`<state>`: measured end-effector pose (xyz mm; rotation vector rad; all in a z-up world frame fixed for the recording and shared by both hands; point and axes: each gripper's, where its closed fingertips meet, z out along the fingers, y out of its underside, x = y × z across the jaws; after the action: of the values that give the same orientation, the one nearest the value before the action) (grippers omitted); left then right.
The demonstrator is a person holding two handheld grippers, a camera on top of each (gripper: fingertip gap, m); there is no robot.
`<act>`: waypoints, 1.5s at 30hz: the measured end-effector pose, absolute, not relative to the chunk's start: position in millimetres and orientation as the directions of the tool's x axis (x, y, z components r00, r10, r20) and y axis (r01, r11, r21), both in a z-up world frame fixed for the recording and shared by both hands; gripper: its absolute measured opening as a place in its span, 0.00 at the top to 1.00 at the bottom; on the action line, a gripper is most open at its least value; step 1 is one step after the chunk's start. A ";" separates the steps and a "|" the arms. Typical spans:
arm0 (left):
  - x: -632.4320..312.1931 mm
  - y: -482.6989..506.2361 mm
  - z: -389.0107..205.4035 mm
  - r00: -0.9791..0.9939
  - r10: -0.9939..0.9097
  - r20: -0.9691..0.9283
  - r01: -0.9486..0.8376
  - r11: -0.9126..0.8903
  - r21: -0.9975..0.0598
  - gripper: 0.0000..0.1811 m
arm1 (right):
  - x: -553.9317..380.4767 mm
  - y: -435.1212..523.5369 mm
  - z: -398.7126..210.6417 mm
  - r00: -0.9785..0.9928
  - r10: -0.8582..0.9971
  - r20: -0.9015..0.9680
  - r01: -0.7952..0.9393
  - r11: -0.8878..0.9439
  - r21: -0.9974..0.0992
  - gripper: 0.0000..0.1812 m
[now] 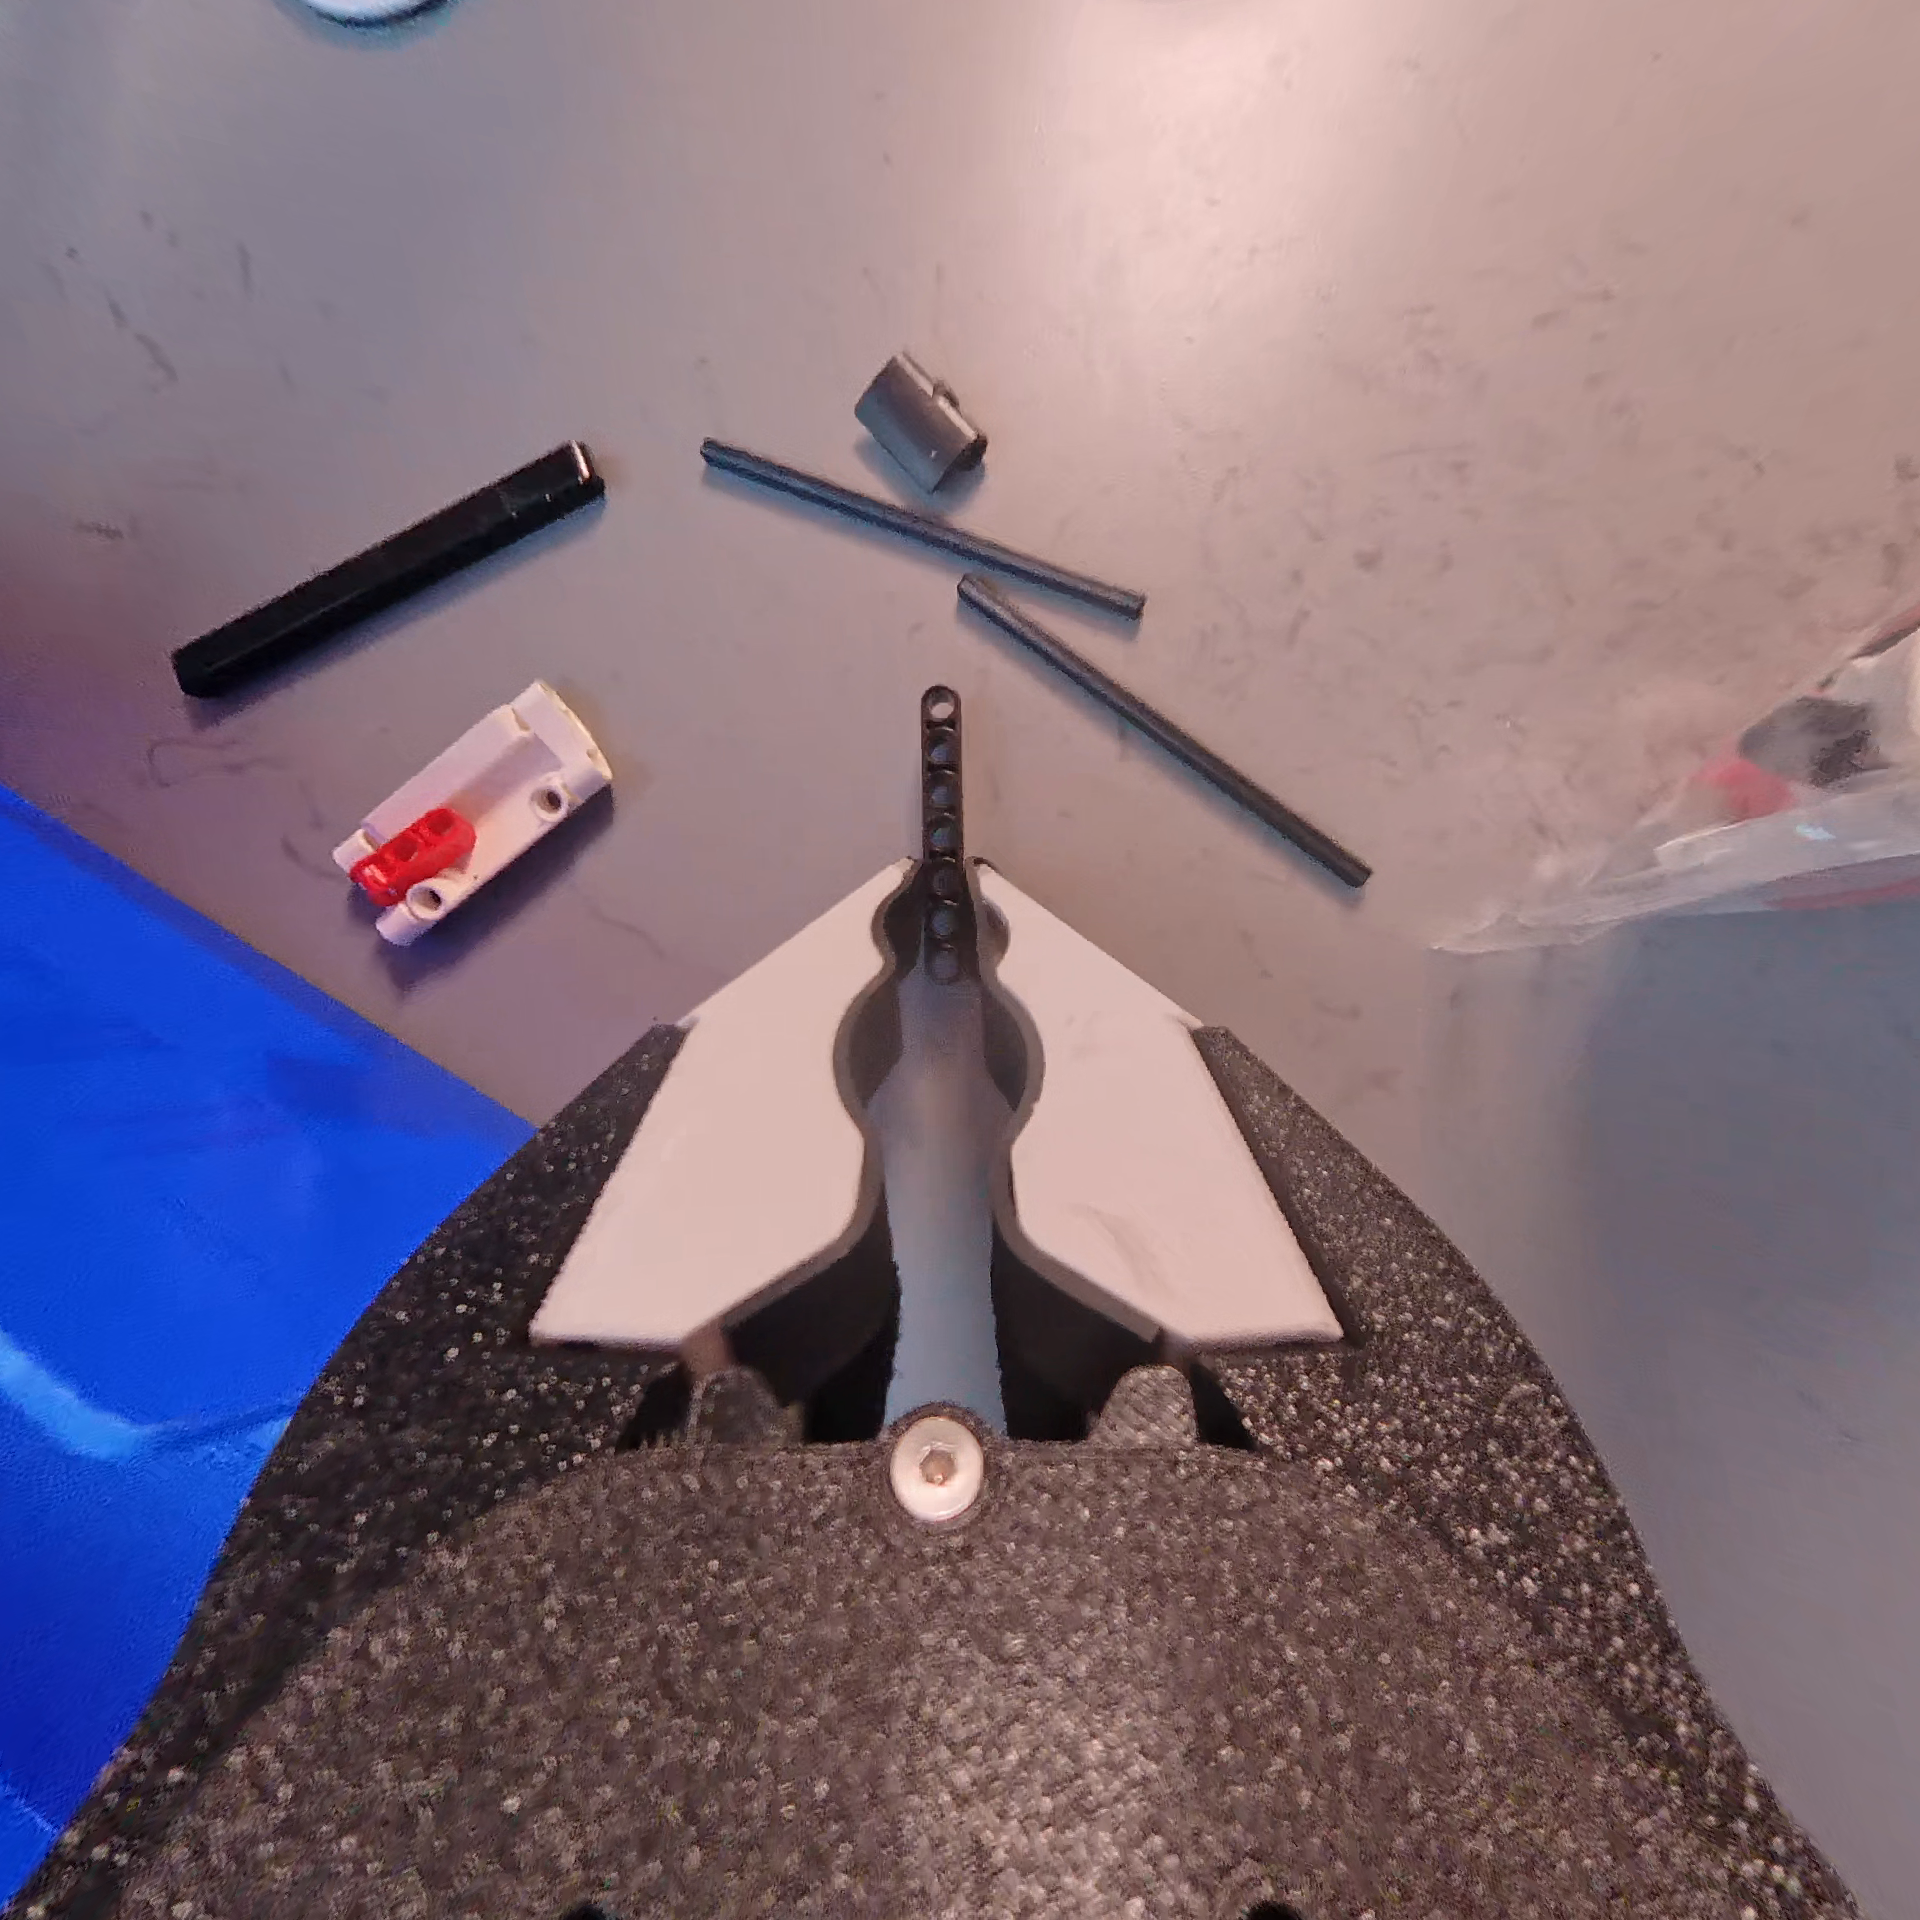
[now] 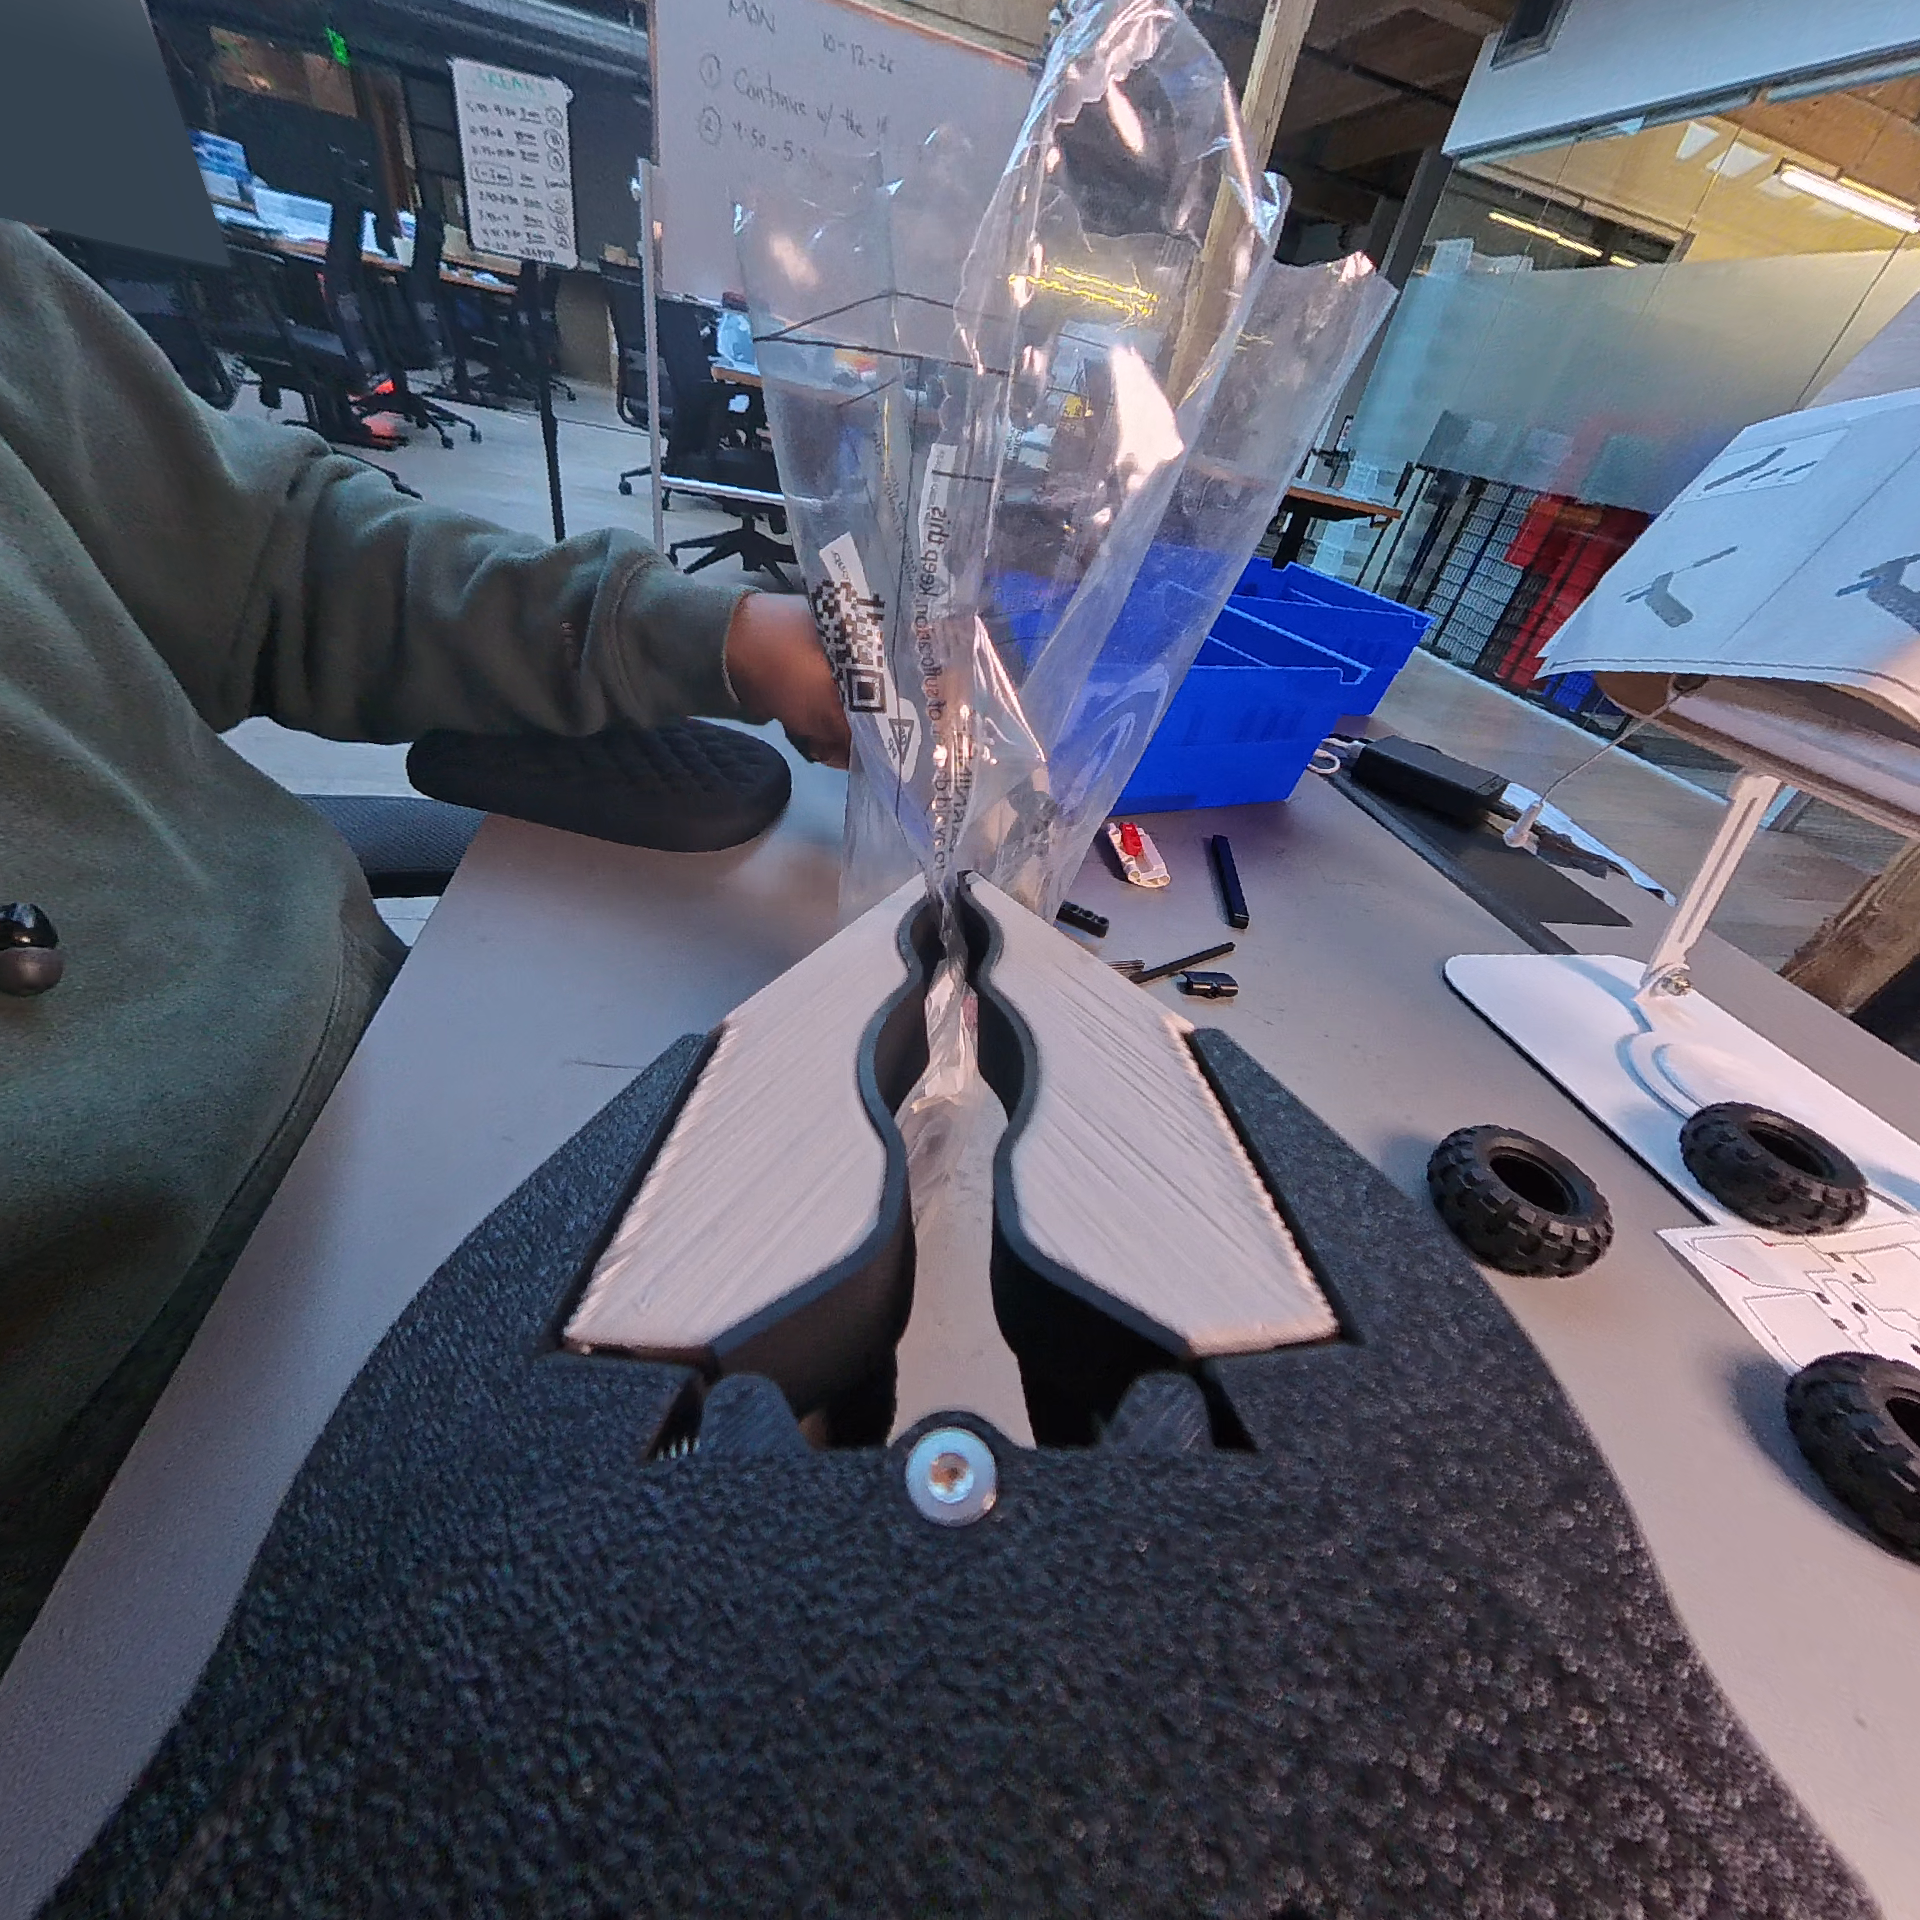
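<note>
My left gripper [image 1: 943, 883] is shut on a thin black beam with holes [image 1: 941, 769], which sticks out forward above the grey table [image 1: 1351, 260]. Ahead of it lie two thin black rods [image 1: 920, 527] [image 1: 1158, 727], a small grey connector [image 1: 920, 421], a long black bar [image 1: 390, 571] and a white block with a red piece on it [image 1: 473, 810]. My right gripper [image 2: 956, 894] is shut on a clear plastic bag [image 2: 997, 436], which stands up from the fingertips. The same small parts lie on the table beyond it, with the white and red block [image 2: 1138, 852] farthest.
A blue bin [image 1: 187, 1195] sits at the left, and shows behind the bag in the right wrist view [image 2: 1247, 696]. Three black tyres [image 2: 1517, 1200] lie at the right near a white stand base [image 2: 1558, 1029] and printed sheets. A person in a green sleeve [image 2: 364, 613] sits at the left. My left gripper is the nearer one to the small grey connector [image 1: 920, 421]: about 9 cm, against 25 cm.
</note>
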<state>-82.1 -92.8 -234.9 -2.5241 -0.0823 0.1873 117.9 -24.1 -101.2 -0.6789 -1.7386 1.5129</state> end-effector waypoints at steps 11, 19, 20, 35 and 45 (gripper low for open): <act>43.6 -53.0 23.0 0.850 -0.394 -0.351 -0.482 -0.308 -0.820 0.96 | 116.9 -25.7 -101.5 -0.606 0.779 0.163 -0.064 0.157 -0.986 1.00; 46.5 -37.4 22.8 0.735 -0.613 -0.289 -0.601 -0.393 -0.696 0.90 | 118.5 -24.0 -101.7 -0.597 0.782 0.180 -0.068 0.174 -0.982 1.00; 32.2 -34.7 26.5 0.766 -0.590 -0.254 -0.554 -0.407 -0.726 0.90 | 118.8 -23.9 -101.9 -0.597 0.781 0.181 -0.068 0.175 -0.982 1.00; -178.4 -89.0 -216.4 0.807 -0.587 -0.065 -0.568 -0.802 0.184 0.72 | 119.1 -21.0 -102.3 -0.594 0.787 0.171 -0.065 0.164 -0.984 1.00; -193.6 -108.1 -242.6 0.797 -0.604 0.011 -0.564 -0.737 0.373 0.85 | 117.3 -17.7 -103.5 -0.588 0.794 0.151 -0.055 0.147 -0.988 1.00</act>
<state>-193.6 -108.1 -242.6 -3.3172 1.1197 0.1982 117.3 -17.7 -103.5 -0.7149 -1.7196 1.5245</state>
